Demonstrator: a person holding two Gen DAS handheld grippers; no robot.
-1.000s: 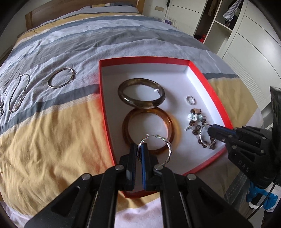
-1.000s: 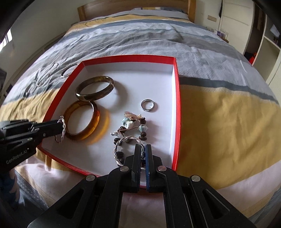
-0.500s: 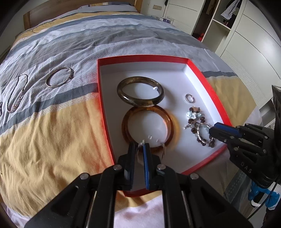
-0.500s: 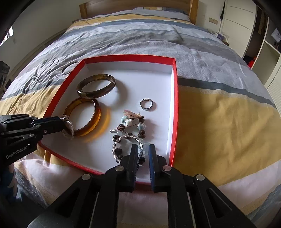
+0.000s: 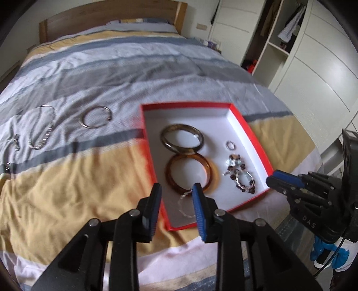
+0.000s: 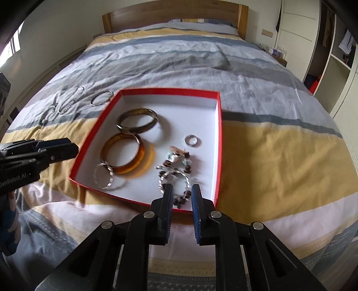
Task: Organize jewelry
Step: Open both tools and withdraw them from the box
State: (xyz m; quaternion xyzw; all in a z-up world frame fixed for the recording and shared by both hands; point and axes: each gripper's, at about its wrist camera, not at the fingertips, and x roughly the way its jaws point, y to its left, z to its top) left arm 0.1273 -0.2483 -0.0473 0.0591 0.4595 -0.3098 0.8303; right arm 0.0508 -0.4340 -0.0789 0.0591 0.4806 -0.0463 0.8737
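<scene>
A red box (image 5: 250,132) (image 6: 220,125) with a white floor lies on the bed. It holds a dark bangle (image 5: 182,140) (image 6: 137,120), an amber bangle (image 5: 188,174) (image 6: 123,153), a small ring (image 5: 230,145) (image 6: 191,140), a beaded bracelet (image 5: 235,165) (image 6: 179,160) and two twisted silver hoops (image 5: 185,208) (image 6: 103,175), (image 5: 245,182) (image 6: 175,179). My left gripper (image 5: 175,191) is open and empty, above the near left hoop. My right gripper (image 6: 181,192) is open and empty, above the other hoop.
On the striped duvet left of the box lie a silver bangle (image 5: 96,116) (image 6: 101,97) and a silver chain (image 5: 42,132) (image 6: 67,103). A wooden headboard (image 6: 174,15) stands at the far end. White wardrobes (image 5: 313,56) line the right side.
Both grippers opened and let go of their twisted hoops, which now lie in the box. Both grippers pulled back and up from the box.
</scene>
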